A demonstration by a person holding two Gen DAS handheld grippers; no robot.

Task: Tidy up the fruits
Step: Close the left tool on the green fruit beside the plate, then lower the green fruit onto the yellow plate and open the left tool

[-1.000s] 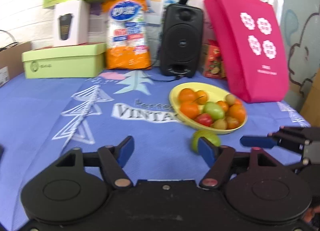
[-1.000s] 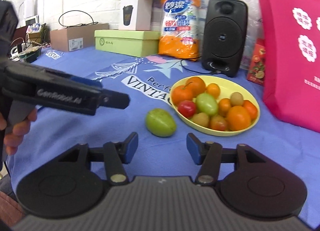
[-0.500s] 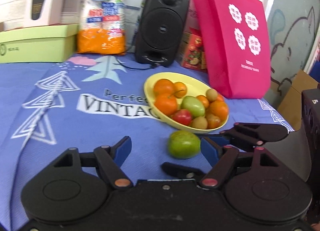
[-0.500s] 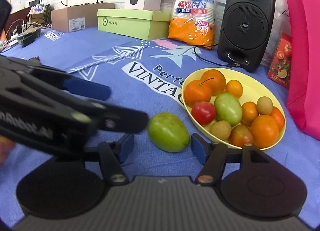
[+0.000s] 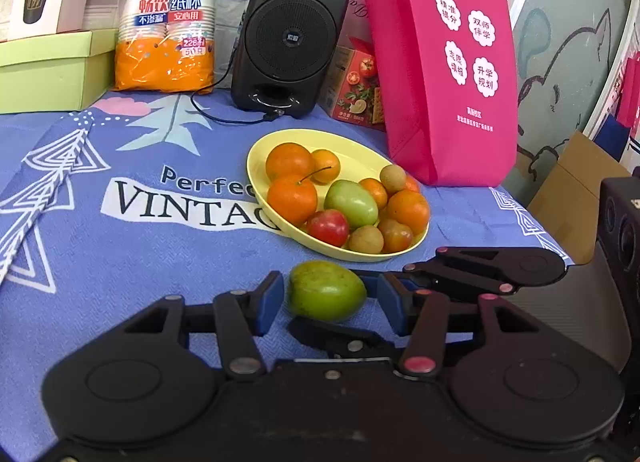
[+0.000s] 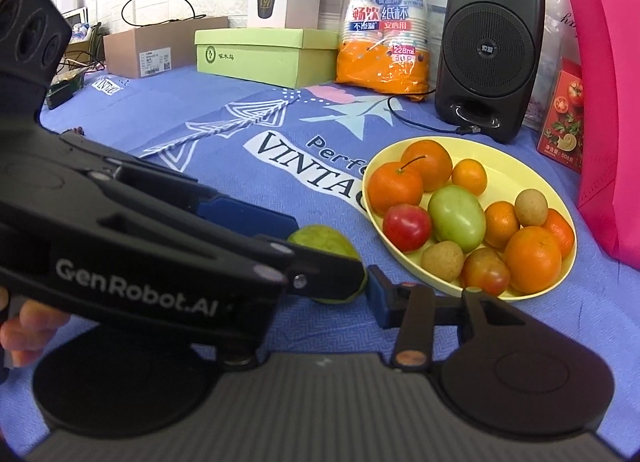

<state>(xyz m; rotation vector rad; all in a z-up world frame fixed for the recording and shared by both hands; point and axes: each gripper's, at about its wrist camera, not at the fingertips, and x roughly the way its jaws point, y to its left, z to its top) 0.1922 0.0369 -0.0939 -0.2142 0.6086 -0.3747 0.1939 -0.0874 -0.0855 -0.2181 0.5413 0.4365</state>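
The blue tablecloth (image 5: 120,262) is covering the table, and the yellow bowl (image 5: 360,158) is sitting on it, already holding many fruits: orange ones, a red one, a green one and small brown ones. One green fruit (image 5: 326,290) is lying alone on the cloth, just beside the near rim of the bowl. It looks like the last fruit left out, so the step in hand is probably picking it up to put it with the others.

Both grippers are crowding around this one fruit. The left gripper (image 5: 328,304) is sitting with its jaws wide apart, one blue pad on each side of the fruit. The left pad is just beside the fruit, maybe touching it; the right pad is a little way off. It is not squeezing yet.

The right gripper (image 6: 340,282) is coming at the same fruit from the other side. In its own view the left gripper is covering one of its fingers, but in the left view its two fingers are standing apart, one behind the fruit and one in front. It is holding nothing.

Next, I think one gripper needs to close gently on the fruit, lift it, and carry it over the rim. The other should back away so they do not bump. The fruit is round and could roll.
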